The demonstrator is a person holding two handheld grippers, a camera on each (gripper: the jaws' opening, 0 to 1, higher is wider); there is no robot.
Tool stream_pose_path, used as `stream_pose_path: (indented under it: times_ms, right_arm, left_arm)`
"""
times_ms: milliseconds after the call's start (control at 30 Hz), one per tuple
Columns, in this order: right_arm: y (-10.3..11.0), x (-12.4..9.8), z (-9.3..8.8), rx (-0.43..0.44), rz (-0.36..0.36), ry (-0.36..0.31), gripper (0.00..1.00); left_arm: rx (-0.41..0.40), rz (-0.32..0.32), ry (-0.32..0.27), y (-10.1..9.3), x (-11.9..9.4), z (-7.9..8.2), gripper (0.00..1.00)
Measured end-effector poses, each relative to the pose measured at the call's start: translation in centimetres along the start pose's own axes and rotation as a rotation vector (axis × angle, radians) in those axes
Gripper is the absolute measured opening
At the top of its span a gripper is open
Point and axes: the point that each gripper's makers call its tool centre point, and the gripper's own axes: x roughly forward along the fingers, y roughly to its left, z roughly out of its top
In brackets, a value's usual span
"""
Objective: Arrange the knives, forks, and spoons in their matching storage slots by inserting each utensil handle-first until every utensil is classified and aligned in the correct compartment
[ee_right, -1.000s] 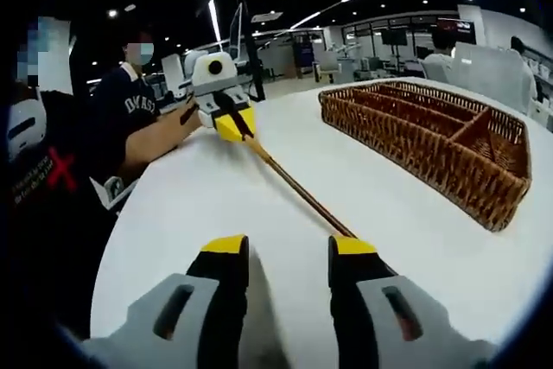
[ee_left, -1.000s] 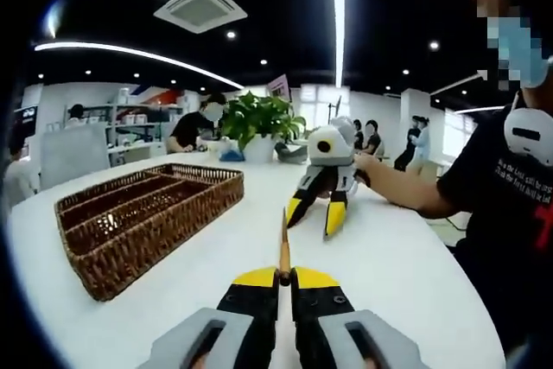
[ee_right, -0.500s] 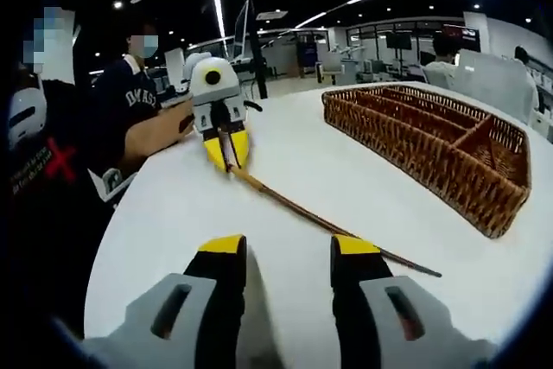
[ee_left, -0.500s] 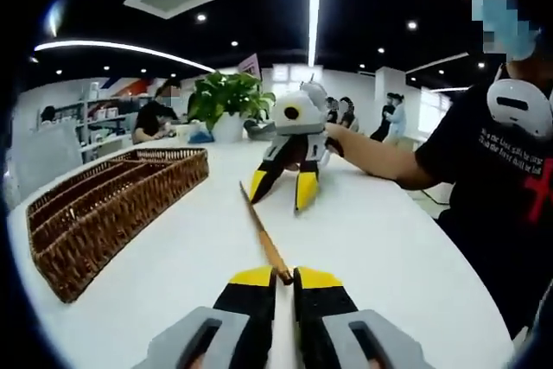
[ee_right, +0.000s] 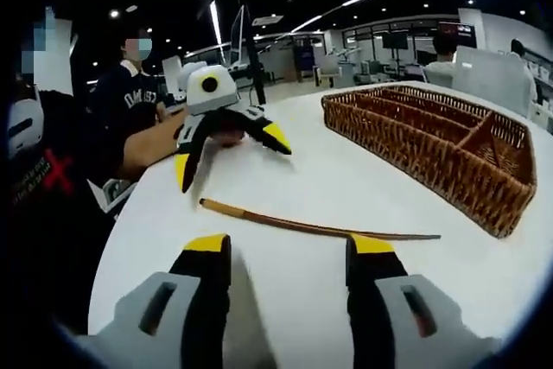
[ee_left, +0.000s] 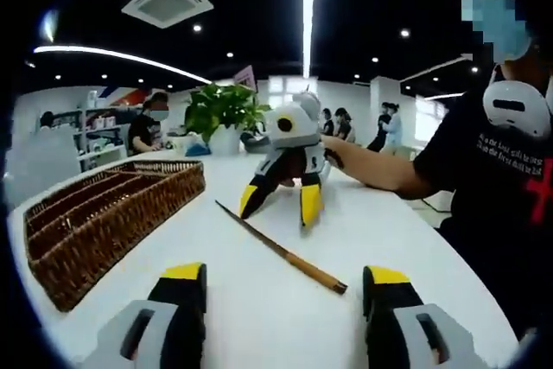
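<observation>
The utensil [ee_right: 315, 227] lies flat, lengthwise alongside the wicker tray [ee_right: 436, 149], between both spread hand-held grippers, on open bench [ee_right: 346, 181].

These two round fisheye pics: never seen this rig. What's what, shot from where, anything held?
No robot: a person holds a two-jaw gripper in each hand, and a camera rides on each, looking along its jaws. In the left gripper view, the left gripper rises from the bottom, jaws wide apart, and the right gripper faces it, also open. The right gripper view shows the reverse: right gripper below, left one opposite. On the white table lie a slender wooden-handled utensil, which nothing holds, and a wicker organiser tray with divided slots.
</observation>
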Motion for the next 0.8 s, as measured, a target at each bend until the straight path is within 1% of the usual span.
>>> stream_pose_path:
  times_ms: [33, 67, 167, 200, 267, 300, 333, 367, 400, 467, 500, 533, 567, 633, 667, 700, 733, 800]
  right_arm:
    - [0.1, 0.3, 0.1, -0.001, -0.005, -0.003, 0.62]
    - [0.1, 0.6, 0.2, -0.001, -0.012, -0.003, 0.65]
    - [0.1, 1.3, 0.6, 0.001, -0.028, -0.012, 0.70]
    - [0.0, 1.6, 0.8, 0.005, -0.036, -0.016, 0.73]
    - [-0.4, 2.3, 1.3, 0.027, -0.078, -0.035, 0.79]
    - [-0.9, 2.4, 1.8, 0.066, -0.115, -0.055, 0.87]
    - [-0.8, 2.6, 2.1, 0.101, -0.113, -0.068, 0.97]
    - [-0.5, 2.8, 2.6, 0.132, -0.101, -0.092, 0.99]
    - [-0.7, 2.8, 2.6, 0.143, -0.114, -0.089, 0.99]
    - [-0.8, 3.1, 2.4, 0.096, -0.136, -0.065, 0.99]
    - [-0.6, 3.2, 2.1, 0.060, -0.143, -0.048, 0.99]
    - [-0.4, 3.4, 2.0, 0.054, -0.148, -0.043, 0.99]
    - [-0.3, 3.5, 2.0, 0.047, -0.148, -0.040, 0.99]
    - [-0.2, 3.8, 1.9, 0.030, -0.154, -0.030, 0.99]
    - [-0.2, 3.8, 1.7, 0.006, -0.158, -0.016, 0.99]
    - [-0.1, 4.0, 1.6, -0.018, -0.160, -0.007, 0.99]
    - [0.0, 4.1, 1.5, -0.032, -0.163, -0.003, 0.99]
    - [-0.3, 4.1, 1.6, -0.060, -0.174, -0.006, 0.99]
  left_arm:
    - [0.009, 0.011, -0.009, 0.3, -0.2, 0.2, 1.00]
    - [0.012, 0.049, -0.007, 1.0, -0.5, 0.2, 1.00]
    - [-0.001, 0.106, -0.024, 2.2, -1.3, 0.7, 1.00]
    - [-0.010, 0.123, -0.028, 2.6, -1.6, 0.8, 1.00]
    - [-0.018, 0.151, -0.026, 3.2, -2.3, 0.9, 1.00]
    - [-0.009, 0.187, -0.017, 3.9, -2.9, 0.8, 1.00]
    - [-0.001, 0.229, -0.010, 4.7, -3.7, 0.8, 1.00]
    - [-0.001, 0.259, -0.012, 5.3, -4.2, 0.9, 1.00]
    - [-0.011, 0.298, -0.029, 6.0, -5.1, 1.2, 1.00]
    - [-0.035, 0.358, -0.048, 7.2, -6.5, 1.7, 1.00]
    - [-0.034, 0.419, -0.043, 8.2, -7.7, 1.7, 1.00]
    - [-0.021, 0.453, -0.030, 8.7, -8.5, 1.7, 1.00]
    - [0.008, 0.499, -0.001, 9.3, -9.8, 1.4, 1.00]
    - [-0.009, 0.558, 0.007, 10.1, -11.6, 1.1, 1.00]
    - [-0.027, 0.579, 0.006, 10.4, -12.3, 0.9, 1.00]
    - [-0.046, 0.589, -0.011, 10.6, -13.2, 1.0, 1.00]
    - [-0.050, 0.613, -0.018, 11.0, -14.1, 1.0, 1.00]
    - [-0.055, 0.633, -0.038, 11.2, -15.2, 1.3, 1.00]
